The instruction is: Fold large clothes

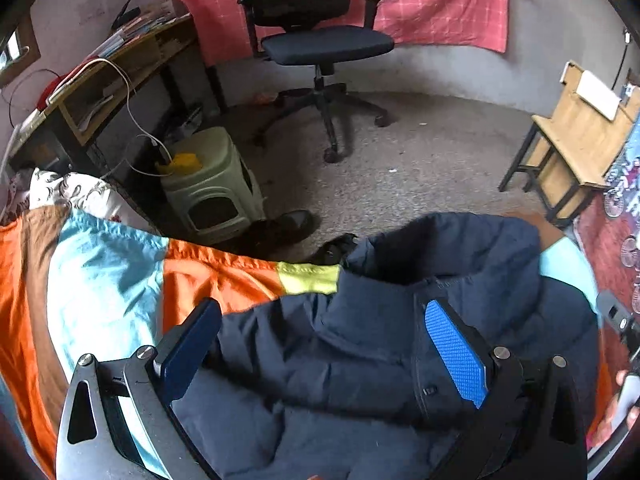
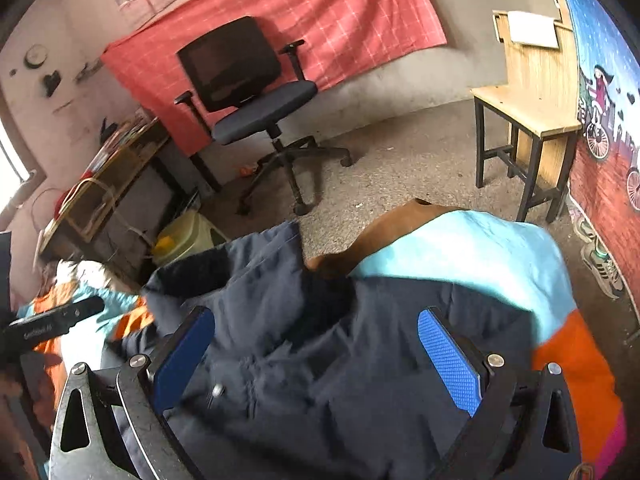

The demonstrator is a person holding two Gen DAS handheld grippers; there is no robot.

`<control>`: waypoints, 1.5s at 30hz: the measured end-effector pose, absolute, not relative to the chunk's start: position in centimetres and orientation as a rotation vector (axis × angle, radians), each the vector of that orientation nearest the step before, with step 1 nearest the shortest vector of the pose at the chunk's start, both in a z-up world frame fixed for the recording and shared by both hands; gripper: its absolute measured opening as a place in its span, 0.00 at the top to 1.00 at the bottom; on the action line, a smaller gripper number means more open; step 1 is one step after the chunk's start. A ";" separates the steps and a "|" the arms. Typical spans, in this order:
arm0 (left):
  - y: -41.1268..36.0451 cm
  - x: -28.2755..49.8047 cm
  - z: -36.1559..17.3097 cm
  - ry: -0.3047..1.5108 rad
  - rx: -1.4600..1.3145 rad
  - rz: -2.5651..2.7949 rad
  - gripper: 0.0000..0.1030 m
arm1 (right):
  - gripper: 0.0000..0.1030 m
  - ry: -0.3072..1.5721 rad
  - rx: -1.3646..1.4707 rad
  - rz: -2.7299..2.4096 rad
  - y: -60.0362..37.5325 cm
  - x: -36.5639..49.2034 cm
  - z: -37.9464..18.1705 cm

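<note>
A large navy padded jacket [image 1: 360,344] lies rumpled on a bed with a patchwork cover [image 1: 100,272] of orange, light blue and brown. Its hood or collar end points toward the bed's far edge. My left gripper [image 1: 324,340] is open above the jacket, its blue pads [image 1: 456,352] wide apart with nothing between them. The jacket also fills the lower right wrist view [image 2: 320,360], with a snap button showing near the left finger. My right gripper [image 2: 316,352] is open above it and holds nothing. The left gripper's body shows at the right wrist view's left edge [image 2: 52,322].
Beyond the bed is grey carpet with a black office chair [image 1: 320,40], a pale green plastic stool [image 1: 212,188], a cluttered wooden desk [image 1: 104,76] on the left and a small wooden table [image 2: 528,112] on the right. Shoes [image 2: 600,264] lie by the right wall.
</note>
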State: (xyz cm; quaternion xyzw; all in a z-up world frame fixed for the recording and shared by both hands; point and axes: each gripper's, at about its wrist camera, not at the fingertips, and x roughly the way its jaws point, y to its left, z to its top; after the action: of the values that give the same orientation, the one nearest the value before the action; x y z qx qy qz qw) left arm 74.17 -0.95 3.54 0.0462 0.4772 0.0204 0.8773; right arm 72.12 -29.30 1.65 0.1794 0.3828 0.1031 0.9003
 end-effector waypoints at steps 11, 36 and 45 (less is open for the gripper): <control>-1.0 77.7 -0.9 1.064 0.129 0.059 0.74 | 0.39 0.861 0.528 0.284 -27.4 80.1 -0.8; -0.1 51.9 7.4 0.695 0.086 -0.324 1.00 | 0.90 0.558 0.414 0.536 -29.4 58.0 5.8; 0.4 51.2 0.1 0.871 -0.017 -0.284 1.00 | 0.91 0.647 0.146 0.467 -26.9 52.7 0.4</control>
State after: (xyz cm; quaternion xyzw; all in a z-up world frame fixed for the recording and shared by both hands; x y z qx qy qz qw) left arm 51.22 0.37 0.12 -0.0084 0.4202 -0.1372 0.8970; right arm 52.70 -26.87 0.36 0.0713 0.3147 0.2272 0.9189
